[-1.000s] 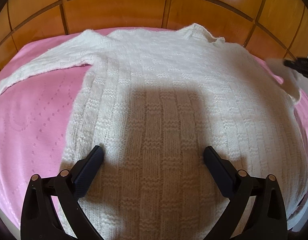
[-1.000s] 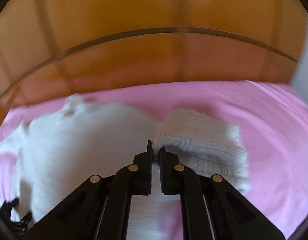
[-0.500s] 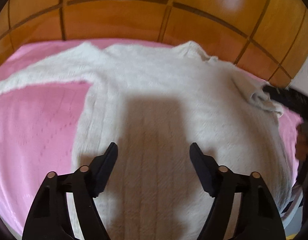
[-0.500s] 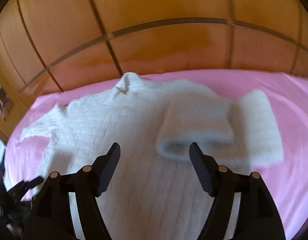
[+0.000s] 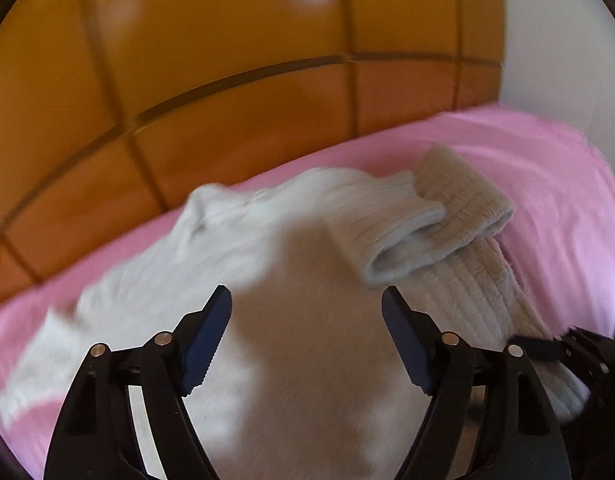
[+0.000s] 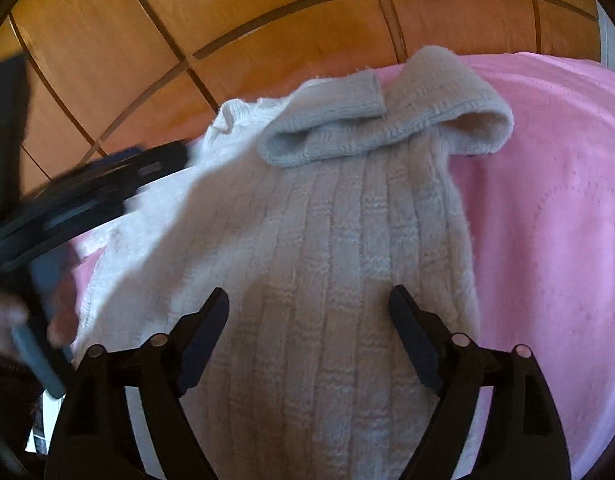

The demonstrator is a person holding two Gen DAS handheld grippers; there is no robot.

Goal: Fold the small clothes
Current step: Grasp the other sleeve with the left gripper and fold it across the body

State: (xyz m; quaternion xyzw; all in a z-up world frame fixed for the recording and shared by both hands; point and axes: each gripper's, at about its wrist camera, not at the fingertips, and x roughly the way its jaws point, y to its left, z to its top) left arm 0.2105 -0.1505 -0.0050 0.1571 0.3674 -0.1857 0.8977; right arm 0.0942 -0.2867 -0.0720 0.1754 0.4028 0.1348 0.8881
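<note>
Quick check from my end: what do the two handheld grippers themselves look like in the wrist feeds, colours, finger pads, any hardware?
Both look alike. The left gripper and right gripper have black, angular, open-framed linkage arms with round silver pivot pins. The fingers carry dark blue pads with a finely ribbed face. No cables, labels or sleeves are visible.

A: What colour is the sweater (image 6: 327, 248)?
B: White, with bumpy knitted stripes and little squares.
A: And the blanket (image 6: 547, 220) on the right of the picture?
B: Pink, with tiny dots.
A: The headboard (image 6: 227, 12) up top?
B: Orange-brown wood with dark lines.
</note>
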